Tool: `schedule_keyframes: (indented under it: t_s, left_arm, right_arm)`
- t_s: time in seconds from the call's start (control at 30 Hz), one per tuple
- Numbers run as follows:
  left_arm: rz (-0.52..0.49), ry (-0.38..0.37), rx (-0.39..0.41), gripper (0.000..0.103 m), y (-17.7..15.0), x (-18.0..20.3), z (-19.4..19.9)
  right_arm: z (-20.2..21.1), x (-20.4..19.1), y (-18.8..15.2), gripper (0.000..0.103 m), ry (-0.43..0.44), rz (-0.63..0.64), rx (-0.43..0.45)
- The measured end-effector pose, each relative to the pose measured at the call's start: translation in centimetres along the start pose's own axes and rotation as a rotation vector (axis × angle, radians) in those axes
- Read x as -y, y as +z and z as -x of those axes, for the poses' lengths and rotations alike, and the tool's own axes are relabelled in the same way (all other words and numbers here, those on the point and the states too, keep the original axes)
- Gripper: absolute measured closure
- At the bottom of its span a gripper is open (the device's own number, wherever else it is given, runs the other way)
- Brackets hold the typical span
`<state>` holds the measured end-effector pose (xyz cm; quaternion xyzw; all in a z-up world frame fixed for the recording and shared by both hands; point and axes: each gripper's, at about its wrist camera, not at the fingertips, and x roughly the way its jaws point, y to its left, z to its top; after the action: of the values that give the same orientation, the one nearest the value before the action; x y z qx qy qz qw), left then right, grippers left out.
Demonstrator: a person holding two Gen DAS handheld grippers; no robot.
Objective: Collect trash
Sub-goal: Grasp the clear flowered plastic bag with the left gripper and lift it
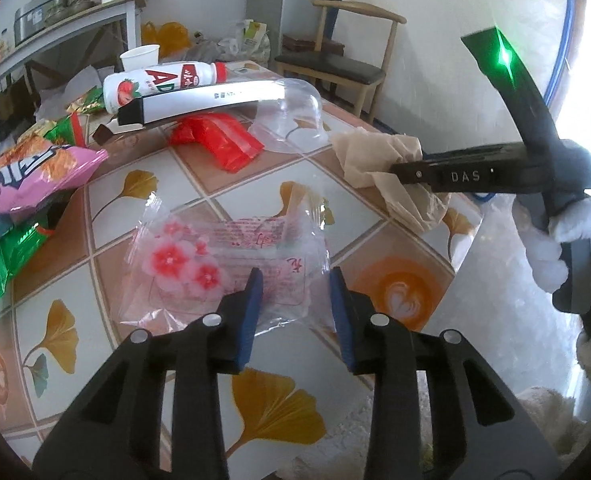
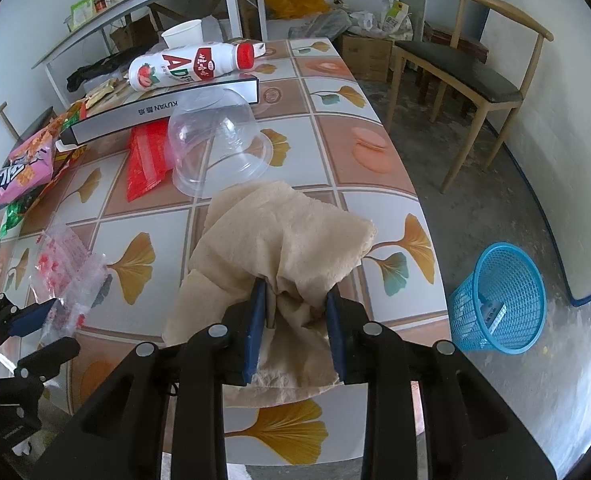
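Napkin (image 2: 283,240) (crumpled) — between right claw (image 2: 295,320) pads

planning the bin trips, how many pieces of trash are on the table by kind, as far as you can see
Bottles: 1, white drink bottle
Cups: 2, paper cup, clear plastic cup
Boxes: 1, long box
Paper: 1, brown tissue
Wrappers and bags clearly separable: 3, clear flowered wrapper, red packet, pink snack bag
Total: 8, with more wrappers piled by the snack bag
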<state>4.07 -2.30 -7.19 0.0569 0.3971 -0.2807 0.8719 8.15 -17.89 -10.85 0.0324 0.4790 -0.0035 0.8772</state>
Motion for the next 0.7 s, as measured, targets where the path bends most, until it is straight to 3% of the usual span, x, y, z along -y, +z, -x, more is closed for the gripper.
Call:
schedule_keyframes:
  t_s: [0.27, 0.7]
  left_arm:
    - [0.024, -0.012, 0.036, 0.081, 0.0, -0.4, 1.0]
    - [0.048, -0.016, 0.106, 0.086, 0.5, -1.1, 2.7]
  right_arm:
    - [0.0, 0.2, 0.1, 0.094, -0.011, -0.022, -0.002]
    - [1.9, 1.8, 0.2, 0.096, 0.016, -0.106, 0.037]
